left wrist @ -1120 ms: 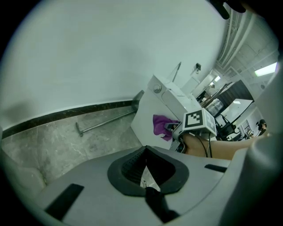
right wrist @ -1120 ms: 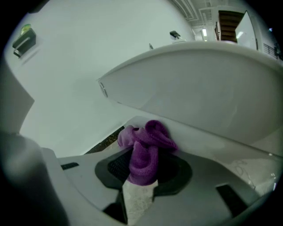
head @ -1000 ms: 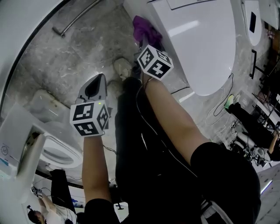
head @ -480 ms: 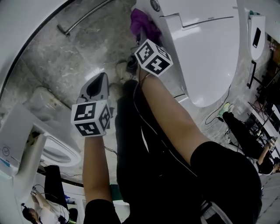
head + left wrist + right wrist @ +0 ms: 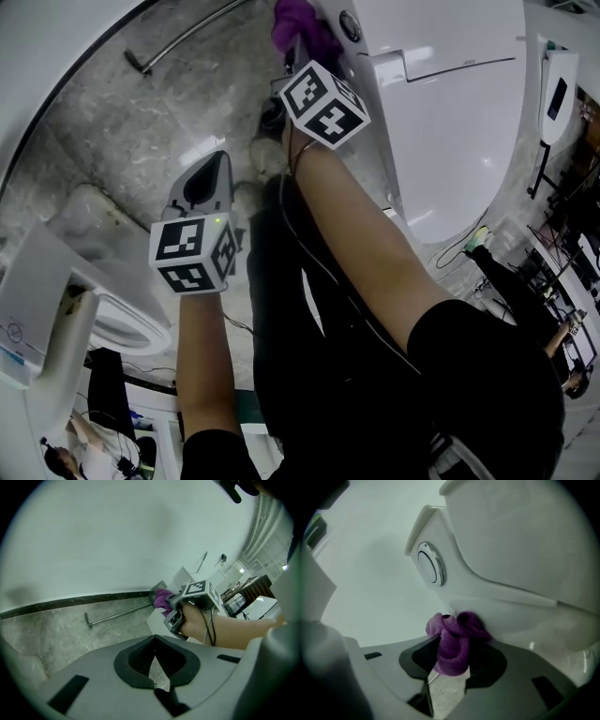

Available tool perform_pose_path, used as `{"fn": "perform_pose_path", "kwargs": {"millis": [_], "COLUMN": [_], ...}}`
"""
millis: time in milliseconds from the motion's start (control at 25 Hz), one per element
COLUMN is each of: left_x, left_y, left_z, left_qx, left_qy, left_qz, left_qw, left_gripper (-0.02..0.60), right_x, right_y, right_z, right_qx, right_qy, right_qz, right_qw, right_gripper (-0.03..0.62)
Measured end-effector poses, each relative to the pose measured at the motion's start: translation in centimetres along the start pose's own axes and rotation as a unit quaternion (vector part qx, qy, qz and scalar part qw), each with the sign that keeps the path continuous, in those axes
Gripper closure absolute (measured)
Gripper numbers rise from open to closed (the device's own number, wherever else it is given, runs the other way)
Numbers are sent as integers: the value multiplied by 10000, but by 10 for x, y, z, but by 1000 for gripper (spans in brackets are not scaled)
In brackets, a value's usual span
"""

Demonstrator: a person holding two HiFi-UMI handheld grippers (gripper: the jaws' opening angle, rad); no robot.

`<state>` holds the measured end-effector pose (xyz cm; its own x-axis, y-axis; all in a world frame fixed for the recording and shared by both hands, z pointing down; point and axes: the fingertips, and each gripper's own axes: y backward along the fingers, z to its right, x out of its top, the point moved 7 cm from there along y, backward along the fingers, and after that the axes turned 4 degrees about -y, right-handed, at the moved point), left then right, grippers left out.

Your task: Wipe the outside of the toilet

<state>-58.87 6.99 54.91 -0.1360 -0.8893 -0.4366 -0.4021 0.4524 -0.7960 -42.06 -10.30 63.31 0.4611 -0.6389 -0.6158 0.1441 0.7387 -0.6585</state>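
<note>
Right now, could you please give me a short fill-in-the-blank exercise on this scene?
The right gripper is shut on a ___ cloth. In its view, the cloth touches the toilet ___ the round button. The left gripper holds ___.
Missing: purple; below; nothing.

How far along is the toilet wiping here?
Done: the right gripper has the purple cloth clamped. In hand: cloth against the side of the toilet, below the round button. Left: the lid, away from the cloth; wiped areas don't show. The left gripper is shut, empty.
</note>
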Motion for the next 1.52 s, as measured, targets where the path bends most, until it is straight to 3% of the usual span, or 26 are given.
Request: {"fn": "perform_pose_path", "kwargs": {"millis": [320,680,840,1160,1280,1520], "left_x": [7,4,16,67,92,141], "left_y": [6,35,73,200,250,339], "left_z": [-1,0,13,80,115,199], "left_qx": [77,262,401,726,799,771], "left_qy": [44,246,186,96,-68,-500], "left_qz": [90,303,579,1389,1767,2514], "left_qw": [9999,9989,9973,9876,9810,9635], "left_gripper": [572,572,572,572,574,572], "right_x": [14,42,60,126,163,252], "right_y": [-14,21,75,230,296,439], "right_z": [-22,-68,-87,-113,-129,-156], "right_qx": [272,1448,1819,1946,2027,2241], "right_qy": [-255,843,1422,1507,1462,1875], "right_qz": [141,542,618,804,988,1749], "right_qw": [9992,9844,9710,9659,9632,9402], "right_gripper": [452,453,453,453,453,453]}}
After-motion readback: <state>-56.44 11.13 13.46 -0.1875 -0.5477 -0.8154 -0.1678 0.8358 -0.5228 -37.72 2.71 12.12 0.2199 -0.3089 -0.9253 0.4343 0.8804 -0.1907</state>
